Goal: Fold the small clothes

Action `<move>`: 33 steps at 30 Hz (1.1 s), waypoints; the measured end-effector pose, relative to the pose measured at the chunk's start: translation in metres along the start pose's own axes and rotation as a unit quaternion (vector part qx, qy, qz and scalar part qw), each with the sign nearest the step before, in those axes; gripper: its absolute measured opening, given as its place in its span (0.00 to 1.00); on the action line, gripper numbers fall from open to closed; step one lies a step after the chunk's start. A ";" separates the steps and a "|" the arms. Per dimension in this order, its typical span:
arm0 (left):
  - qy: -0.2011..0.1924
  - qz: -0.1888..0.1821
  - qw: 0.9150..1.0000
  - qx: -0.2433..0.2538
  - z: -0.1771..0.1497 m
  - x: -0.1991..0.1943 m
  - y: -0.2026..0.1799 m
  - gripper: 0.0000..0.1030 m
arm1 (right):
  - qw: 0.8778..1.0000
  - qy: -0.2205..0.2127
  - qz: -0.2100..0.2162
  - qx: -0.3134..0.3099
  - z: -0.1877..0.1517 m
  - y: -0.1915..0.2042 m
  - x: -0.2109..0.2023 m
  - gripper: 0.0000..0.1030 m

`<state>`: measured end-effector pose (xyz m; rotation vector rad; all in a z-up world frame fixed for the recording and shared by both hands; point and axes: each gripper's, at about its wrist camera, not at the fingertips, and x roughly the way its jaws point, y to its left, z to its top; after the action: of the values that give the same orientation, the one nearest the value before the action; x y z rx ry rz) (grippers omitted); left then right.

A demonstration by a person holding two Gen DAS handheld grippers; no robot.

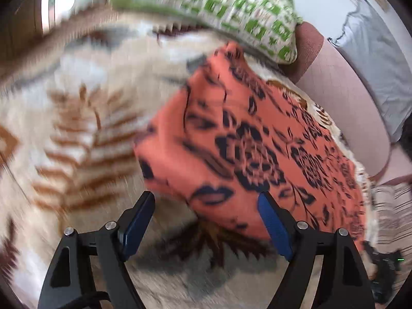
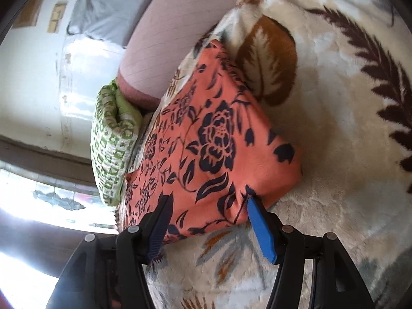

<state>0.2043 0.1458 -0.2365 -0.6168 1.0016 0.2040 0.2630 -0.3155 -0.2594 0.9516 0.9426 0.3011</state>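
— What does the left wrist view give, nearest first?

— The left gripper (image 1: 206,200) with its jaws spread wide and nothing between them, above the near corner of the orange floral garment (image 1: 257,139), which lies folded on the fleece blanket (image 1: 77,118). This view is blurred.

— And the right wrist view?

— Sharper. The right gripper (image 2: 208,200) stands parted at the garment's (image 2: 213,139) near edge — the pads do not press on it. A brown leaf fold of the blanket (image 2: 334,128) lies beyond.

— Farther off?

— A green-and-white patterned cushion (image 2: 113,139) just beside the garment, then a pink bolster (image 2: 164,31) and a grey cloth (image 2: 108,2). No writing is readable.
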 end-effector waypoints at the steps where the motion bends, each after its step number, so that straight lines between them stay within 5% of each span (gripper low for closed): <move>1: 0.005 -0.006 1.000 -0.004 -0.001 0.001 0.001 0.80 | 1.000 -0.001 0.000 0.006 0.001 -0.001 0.001 0.62; 6: 0.003 -0.023 1.000 -0.017 0.005 0.001 0.006 0.80 | 0.999 -0.025 -0.009 0.038 -0.008 -0.009 -0.015 0.62; 10: 0.002 -0.031 0.999 -0.029 0.013 0.005 0.006 0.80 | 0.995 -0.049 -0.070 0.051 -0.006 -0.019 -0.019 0.63; 21: -0.054 -0.026 0.998 -0.018 0.023 0.024 -0.012 0.81 | 0.996 -0.082 -0.029 -0.007 0.019 -0.006 0.020 0.65; 23: -0.073 -0.028 0.997 -0.011 0.025 0.022 -0.014 0.67 | 0.995 -0.083 -0.047 -0.035 0.020 0.002 0.025 0.58; 25: -0.084 -0.025 0.996 -0.001 0.026 0.021 -0.013 0.48 | 0.993 -0.077 -0.070 -0.049 0.020 0.003 0.028 0.30; 29: -0.090 -0.040 0.995 0.014 0.028 0.020 -0.012 0.29 | 0.991 -0.080 -0.080 -0.066 0.019 0.008 0.024 0.25; 33: -0.100 -0.065 0.993 0.016 0.029 0.012 -0.014 0.23 | 0.987 -0.099 -0.086 -0.089 0.013 0.020 0.014 0.22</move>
<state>0.2378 0.1491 -0.2298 -0.6174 0.7670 0.1329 0.2850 -0.3033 -0.2482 0.7167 0.7952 0.1396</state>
